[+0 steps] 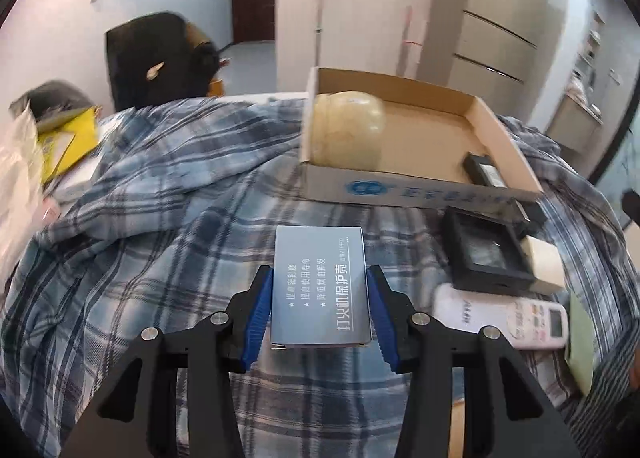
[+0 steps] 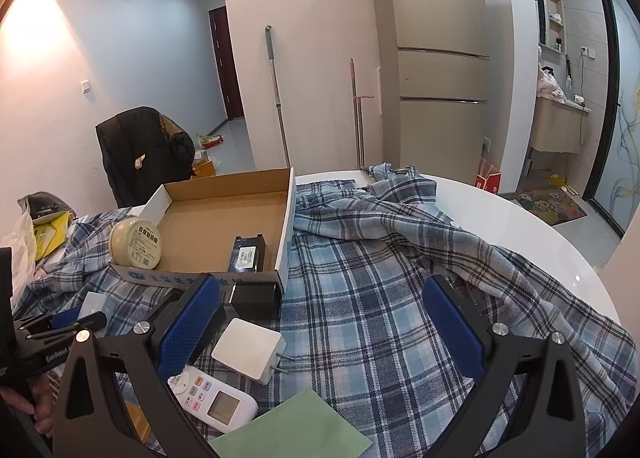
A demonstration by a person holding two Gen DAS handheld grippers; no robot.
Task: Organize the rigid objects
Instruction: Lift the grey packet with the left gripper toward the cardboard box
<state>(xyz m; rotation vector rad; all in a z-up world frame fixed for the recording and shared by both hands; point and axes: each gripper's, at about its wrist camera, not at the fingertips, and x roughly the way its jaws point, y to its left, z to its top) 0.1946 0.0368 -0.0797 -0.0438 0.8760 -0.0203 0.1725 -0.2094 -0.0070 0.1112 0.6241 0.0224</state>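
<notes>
with both blue pads pressed on its long sides, my left gripper [image 1: 319,314] has hold of a small silver-blue box [image 1: 319,282] printed with white characters, carried just above the plaid cloth [image 1: 160,217] that covers the table. ahead of it sits the open cardboard tray [image 1: 500,137], with a pale round jar [image 1: 346,131] lying on its side in the near left corner and a black block [image 1: 484,171] near the right wall. just beside the tray's front wall, to my right, a black square case [image 1: 486,254] rests on the cloth, and a white remote [image 1: 504,316] lies partly under its near edge.

my right gripper [image 2: 320,322] stands wide open with nothing between its pads, hanging over the plaid cloth [image 2: 380,298]. near its left finger lie a white plug adapter [image 2: 248,350], the white remote [image 2: 216,398] and a green card [image 2: 292,426]. from here the cardboard tray [image 2: 288,217] shows the pale round jar [image 2: 136,244] at its front left corner and the black block [image 2: 246,254] inside. the white table [image 2: 520,217] shows bare at the far right.
</notes>
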